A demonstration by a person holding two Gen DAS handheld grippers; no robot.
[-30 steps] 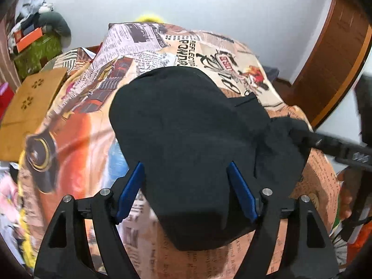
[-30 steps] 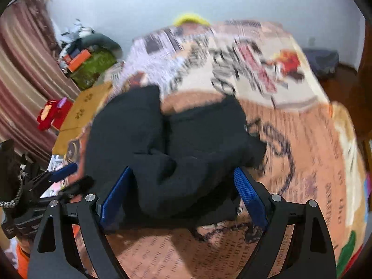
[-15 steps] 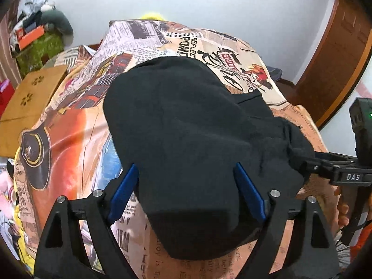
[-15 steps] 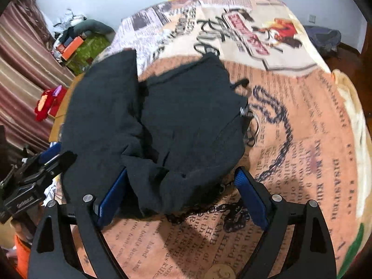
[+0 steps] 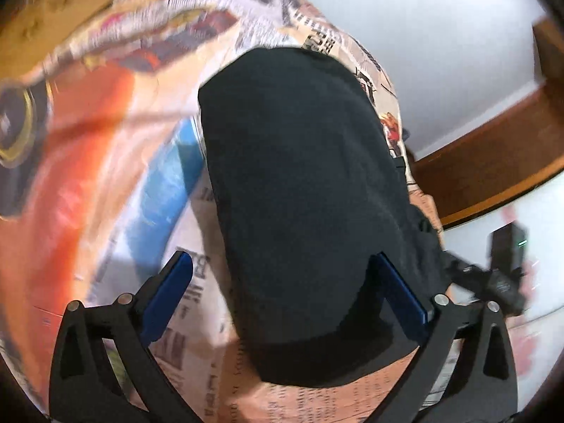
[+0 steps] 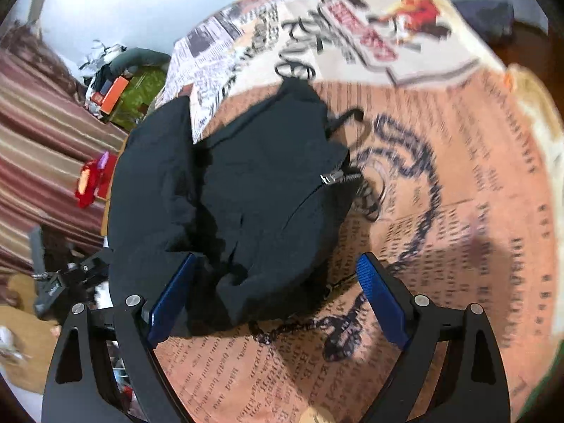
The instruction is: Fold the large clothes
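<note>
Honestly the left view was blurry; left gripper (image 5: 282, 278) jaws were opening around the black jacket (image 5: 306, 190), right gripper (image 6: 276, 289) jaws gaped, its hem hidden.

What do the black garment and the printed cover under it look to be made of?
Black garment: soft matte woven or knit cloth, likely cotton-blend; it creases and slumps, with a metal zipper pull glinting. Printed cover: thin, smooth fabric with newspaper-style print, lying flat with faint ripples; the exact fibre is unclear.
</note>
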